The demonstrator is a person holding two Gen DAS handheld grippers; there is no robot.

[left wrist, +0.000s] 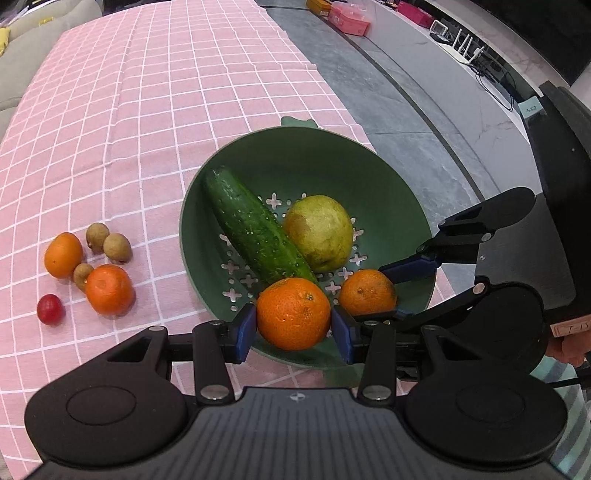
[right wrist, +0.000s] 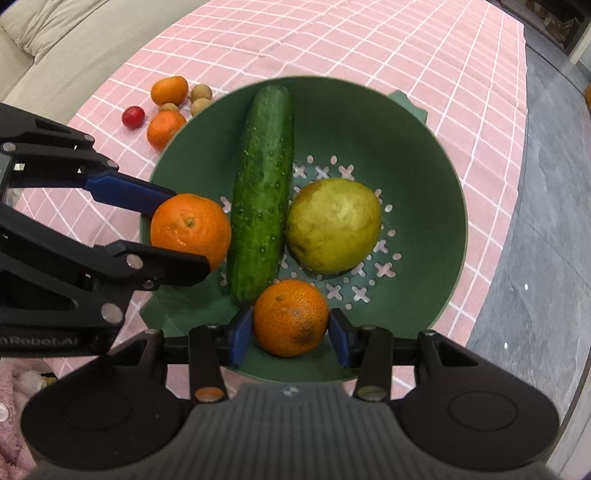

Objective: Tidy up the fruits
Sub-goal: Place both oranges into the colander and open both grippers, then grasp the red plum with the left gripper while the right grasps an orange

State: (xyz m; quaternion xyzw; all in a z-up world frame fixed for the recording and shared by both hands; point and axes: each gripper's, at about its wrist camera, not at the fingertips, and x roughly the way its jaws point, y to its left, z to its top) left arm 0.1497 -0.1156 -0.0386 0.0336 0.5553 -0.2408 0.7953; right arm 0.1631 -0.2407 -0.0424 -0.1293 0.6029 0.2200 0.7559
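Observation:
A green colander bowl (left wrist: 280, 155) (right wrist: 436, 173) holds a cucumber (left wrist: 255, 232) (right wrist: 262, 206) and a yellow-green pear (left wrist: 319, 230) (right wrist: 334, 225). My left gripper (left wrist: 294, 325) (right wrist: 191, 229) is shut on a large tangerine (left wrist: 291, 306) (right wrist: 192, 221) at the bowl's near rim. My right gripper (right wrist: 290, 328) (left wrist: 369, 293) is shut on a smaller, duller tangerine (right wrist: 290, 314) (left wrist: 364, 290) just inside the bowl, beside the cucumber's end. Whether either tangerine touches the bowl cannot be told.
On the pink checked tablecloth (left wrist: 147, 110), left of the bowl, lie two tangerines (left wrist: 109, 290), three longans (left wrist: 116, 247) and a red cherry tomato (left wrist: 50, 309). A beige sofa (right wrist: 74, 33) stands beyond the table. Grey floor (left wrist: 424, 129) lies past the table's right edge.

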